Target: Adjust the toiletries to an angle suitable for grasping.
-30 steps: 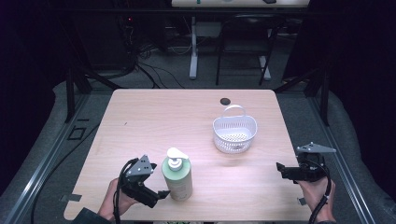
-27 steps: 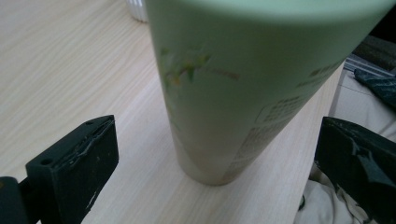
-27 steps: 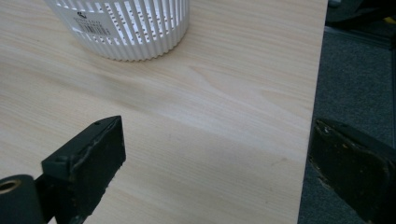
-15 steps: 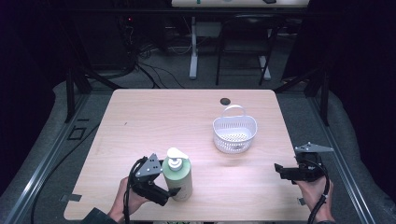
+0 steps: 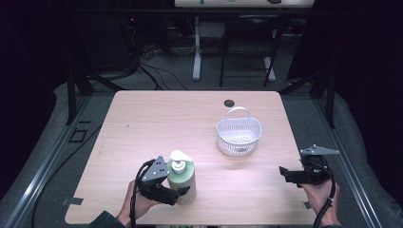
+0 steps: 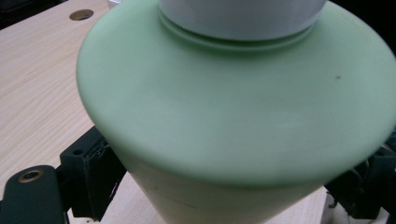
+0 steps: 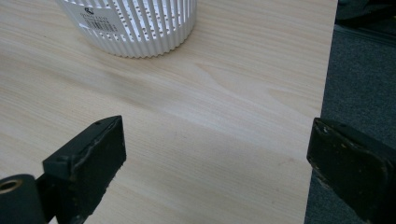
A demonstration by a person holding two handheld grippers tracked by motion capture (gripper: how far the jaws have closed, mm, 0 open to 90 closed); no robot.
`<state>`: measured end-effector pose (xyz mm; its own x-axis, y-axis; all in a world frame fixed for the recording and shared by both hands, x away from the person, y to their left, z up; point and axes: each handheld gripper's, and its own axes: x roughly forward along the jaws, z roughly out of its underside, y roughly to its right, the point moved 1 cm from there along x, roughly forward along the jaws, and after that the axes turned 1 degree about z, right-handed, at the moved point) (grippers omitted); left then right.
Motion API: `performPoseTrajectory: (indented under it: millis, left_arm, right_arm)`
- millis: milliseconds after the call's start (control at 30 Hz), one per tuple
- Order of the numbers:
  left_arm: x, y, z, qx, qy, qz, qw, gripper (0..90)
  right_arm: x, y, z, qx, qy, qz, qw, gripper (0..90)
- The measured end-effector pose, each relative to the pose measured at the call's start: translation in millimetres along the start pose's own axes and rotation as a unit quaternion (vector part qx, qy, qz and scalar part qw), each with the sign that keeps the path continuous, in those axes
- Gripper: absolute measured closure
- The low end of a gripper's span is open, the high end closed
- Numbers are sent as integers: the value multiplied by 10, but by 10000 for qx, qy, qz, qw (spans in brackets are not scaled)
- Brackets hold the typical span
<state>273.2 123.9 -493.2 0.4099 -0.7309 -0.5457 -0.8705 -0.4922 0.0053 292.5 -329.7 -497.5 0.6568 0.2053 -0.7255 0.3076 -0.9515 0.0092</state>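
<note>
A pale green pump bottle (image 5: 183, 176) with a white pump head stands upright near the table's front edge, left of centre. My left gripper (image 5: 181, 191) is open, one jaw on each side of the bottle's lower body. In the left gripper view the bottle (image 6: 233, 116) spans the whole gap, and both jaws sit close against its sides. My right gripper (image 5: 285, 172) hovers open at the front right edge of the table with nothing in it. In the right gripper view its jaws (image 7: 217, 149) stand wide apart over bare wood.
A white slotted basket (image 5: 239, 137) with a handle stands right of centre, and its base (image 7: 135, 28) lies ahead of my right gripper. A dark round hole (image 5: 229, 102) marks the table's far side. The table's right edge (image 7: 322, 116) drops to grey floor.
My left gripper has slid right and forward, from beside the bottle to having its jaws around the bottle's body. My right gripper has barely shifted.
</note>
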Motion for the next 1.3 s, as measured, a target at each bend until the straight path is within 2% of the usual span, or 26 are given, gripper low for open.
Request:
performPoseTrajectory:
  millis: [533,1300]
  left_arm:
    - [191,38,-75,4,196,98,9998,126]
    - [676,38,-359,184,346,425,9983,127]
  right_arm:
    - [-6,-10,-4,-33,-9,-7,10000,47]
    - [-3,-15,1,-46,-10,-62,10000,51]
